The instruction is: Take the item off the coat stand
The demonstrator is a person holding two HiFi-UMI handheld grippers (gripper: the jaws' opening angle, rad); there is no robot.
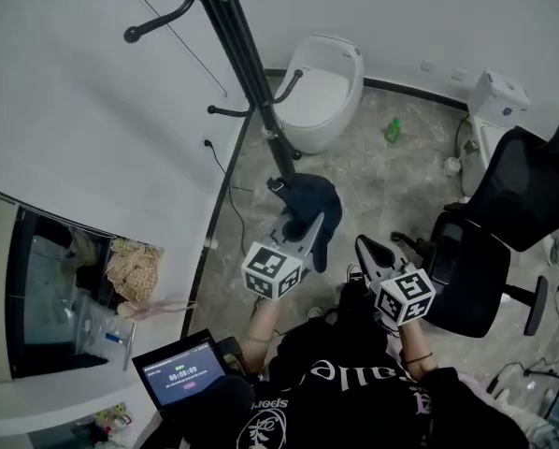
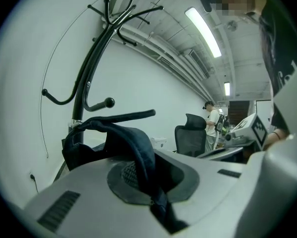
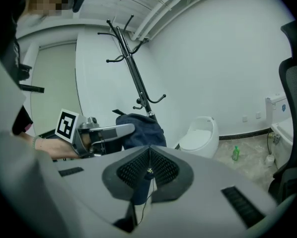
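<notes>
A dark blue cap (image 1: 309, 199) hangs from my left gripper (image 1: 315, 224), whose jaws are shut on a fold of its cloth (image 2: 133, 143). The cap is low beside the black coat stand (image 1: 242, 54); whether it still touches the pole (image 2: 89, 78) I cannot tell. The right gripper view shows the cap (image 3: 141, 130) in front of the stand's lower hooks (image 3: 148, 103), with the left gripper (image 3: 123, 129) reaching in from the left. My right gripper (image 1: 362, 243) is a little to the right of the cap and apart from it. Its pads (image 3: 161, 167) are closed together with no object in them.
A white oval toilet-like unit (image 1: 322, 87) stands behind the stand's foot, with a green bottle (image 1: 393, 131) on the floor beside it. A black office chair (image 1: 504, 223) is close on the right. A small screen (image 1: 179, 368) and shelves are on the left. A person (image 2: 211, 120) stands far off.
</notes>
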